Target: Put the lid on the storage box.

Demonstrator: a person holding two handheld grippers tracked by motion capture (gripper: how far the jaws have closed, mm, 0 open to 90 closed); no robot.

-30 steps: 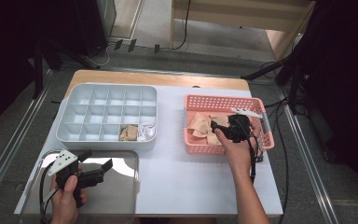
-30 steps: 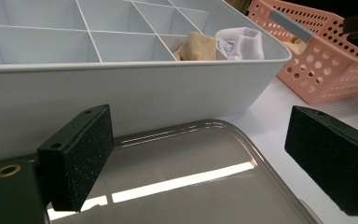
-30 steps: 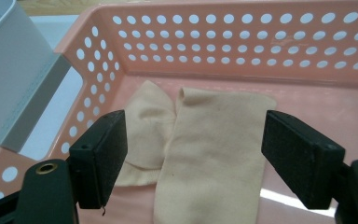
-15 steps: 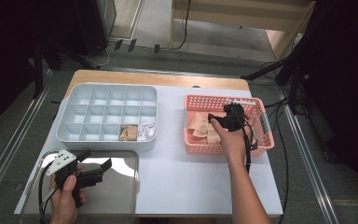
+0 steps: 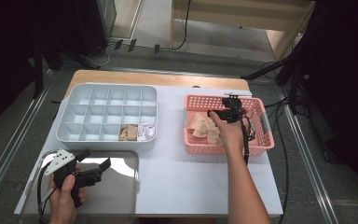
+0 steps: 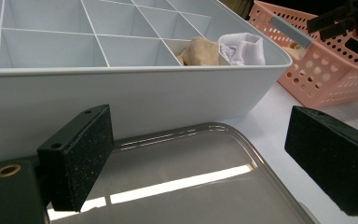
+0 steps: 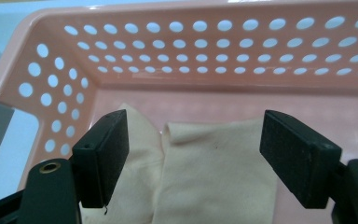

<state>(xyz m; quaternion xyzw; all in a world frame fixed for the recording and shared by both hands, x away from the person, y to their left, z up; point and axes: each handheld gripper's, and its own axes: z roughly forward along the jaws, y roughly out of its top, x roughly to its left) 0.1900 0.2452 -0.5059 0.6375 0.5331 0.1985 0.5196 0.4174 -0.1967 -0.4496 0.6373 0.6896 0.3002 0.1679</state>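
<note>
The right gripper hung over the pink basket at the right side of the white worktop, held in the person's right hand. Its jaws stood wide apart and had nothing clamped between them. In the right gripper view the two black pads framed the beige cloths lying folded on the basket floor, near the basket's left wall, with the pads above the fabric and not pressing on it. From the high view those cloths filled the left half of the basket, just beside the hand.

The left gripper rested over a shiny metal tray at the near left corner of the worktop, gripped by the left hand. Its jaws were also wide and empty; in the left gripper view they faced the side wall of the grey divided box.

That box sat at the back left, well apart from the basket. In its front row one compartment held a beige cloth, and the corner compartment just beside it held a white cloth. The other compartments that could be seen looked bare.
</note>
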